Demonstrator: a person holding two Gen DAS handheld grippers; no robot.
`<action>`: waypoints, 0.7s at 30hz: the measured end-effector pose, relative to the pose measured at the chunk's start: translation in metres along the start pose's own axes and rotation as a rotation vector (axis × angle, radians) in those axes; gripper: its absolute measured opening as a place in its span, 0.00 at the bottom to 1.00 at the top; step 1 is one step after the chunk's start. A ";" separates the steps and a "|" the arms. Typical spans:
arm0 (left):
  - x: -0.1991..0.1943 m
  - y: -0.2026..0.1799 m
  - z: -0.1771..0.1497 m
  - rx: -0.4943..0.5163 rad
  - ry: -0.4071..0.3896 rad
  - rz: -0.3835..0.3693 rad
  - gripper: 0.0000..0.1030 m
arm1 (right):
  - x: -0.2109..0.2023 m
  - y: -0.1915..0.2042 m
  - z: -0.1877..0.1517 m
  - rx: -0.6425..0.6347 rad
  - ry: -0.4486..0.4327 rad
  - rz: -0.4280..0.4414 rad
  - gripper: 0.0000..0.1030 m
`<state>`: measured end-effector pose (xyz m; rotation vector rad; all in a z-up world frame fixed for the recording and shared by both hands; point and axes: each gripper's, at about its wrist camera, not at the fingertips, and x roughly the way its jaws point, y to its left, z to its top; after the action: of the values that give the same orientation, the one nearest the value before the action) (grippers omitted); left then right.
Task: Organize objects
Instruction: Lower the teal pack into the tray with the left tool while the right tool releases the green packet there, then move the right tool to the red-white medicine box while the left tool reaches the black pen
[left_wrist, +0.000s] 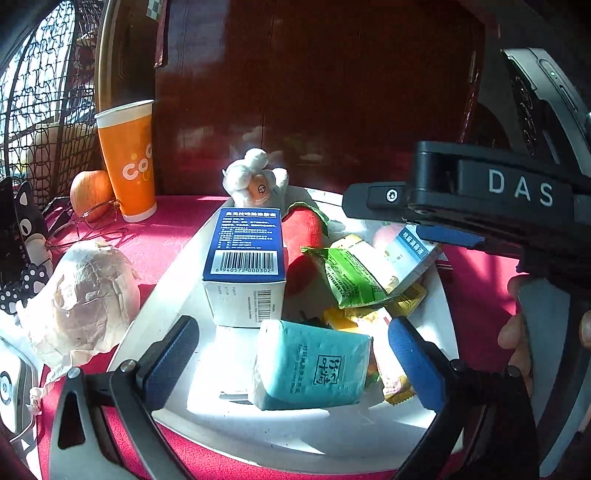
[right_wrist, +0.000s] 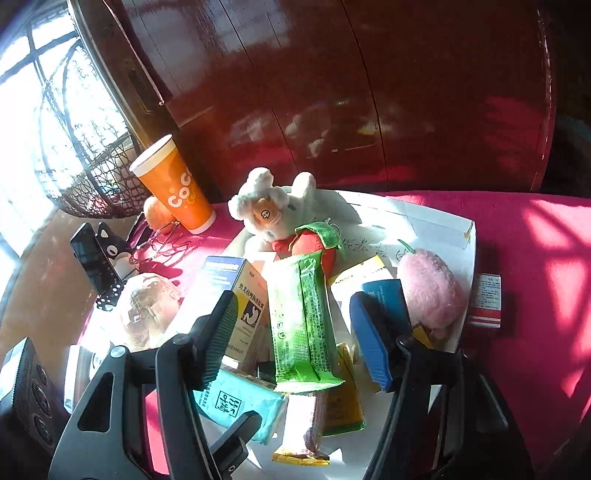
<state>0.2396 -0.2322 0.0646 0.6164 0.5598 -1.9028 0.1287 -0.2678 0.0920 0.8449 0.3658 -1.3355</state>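
A white tray (left_wrist: 177, 295) on the red cloth holds a teal tissue pack (left_wrist: 314, 363), a blue-and-white medicine box (left_wrist: 245, 266), a green snack packet (left_wrist: 351, 277), yellow packets, a red plush strawberry (left_wrist: 304, 236) and a white plush toy (left_wrist: 255, 181). My left gripper (left_wrist: 291, 354) is open, its fingers on either side of the tissue pack. My right gripper (right_wrist: 295, 332) is open above the tray, with the green packet (right_wrist: 301, 325) between its fingers. A pink plush (right_wrist: 430, 291) lies at the tray's right. The right gripper also shows in the left wrist view (left_wrist: 406, 218).
An orange paper cup (left_wrist: 129, 158), an apple (left_wrist: 90, 192), glasses (left_wrist: 88, 225), a paper-wrapped bundle (left_wrist: 88, 295) and a cat-patterned phone stand (left_wrist: 22, 236) sit left of the tray. A wire basket (right_wrist: 92, 177) stands far left. A dark wooden panel (right_wrist: 332, 92) is behind. A small red-and-white box (right_wrist: 487, 301) lies right of the tray.
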 end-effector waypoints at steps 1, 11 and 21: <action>-0.001 0.000 0.001 -0.003 -0.003 0.008 1.00 | -0.006 -0.002 -0.001 0.000 -0.018 -0.009 0.86; -0.021 0.003 0.008 -0.037 -0.054 -0.002 1.00 | -0.103 -0.061 -0.020 0.072 -0.187 -0.086 0.86; -0.027 -0.012 0.009 -0.049 -0.055 -0.051 1.00 | -0.059 -0.138 -0.039 -0.079 0.039 -0.343 0.85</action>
<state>0.2360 -0.2149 0.0896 0.5208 0.5894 -1.9418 -0.0066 -0.1992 0.0611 0.7648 0.6105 -1.6107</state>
